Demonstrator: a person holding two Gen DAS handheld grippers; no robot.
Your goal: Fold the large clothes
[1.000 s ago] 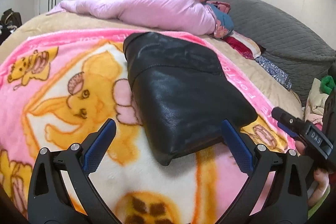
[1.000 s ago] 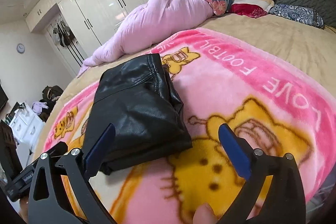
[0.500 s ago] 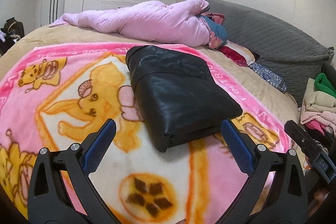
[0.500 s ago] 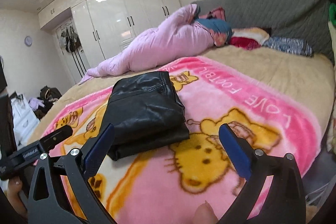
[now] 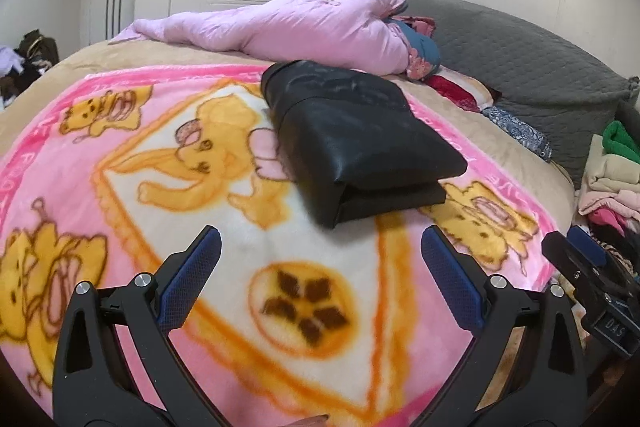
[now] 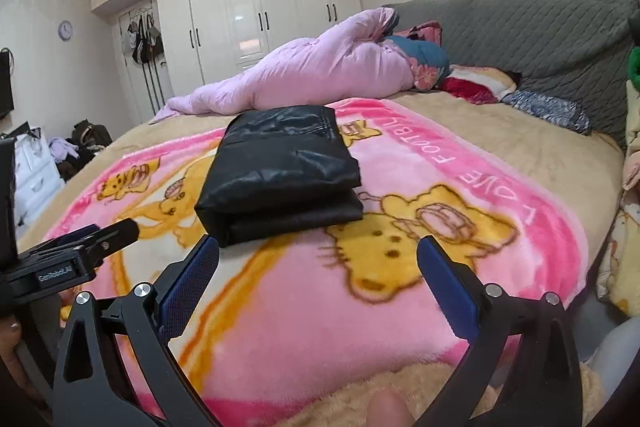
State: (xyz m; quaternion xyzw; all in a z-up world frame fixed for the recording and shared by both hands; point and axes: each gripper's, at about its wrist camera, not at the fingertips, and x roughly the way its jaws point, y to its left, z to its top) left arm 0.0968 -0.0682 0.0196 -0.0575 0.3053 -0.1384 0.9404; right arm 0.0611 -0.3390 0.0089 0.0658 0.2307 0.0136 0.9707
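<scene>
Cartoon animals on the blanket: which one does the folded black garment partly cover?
The big orange elephant in the middle panel; its rear disappears under the black leather garment.

The left gripper hangs level with its jaws spread wide and nothing between them. The right gripper sits beside it, equally wide and empty, a fingertip showing beneath.
</scene>
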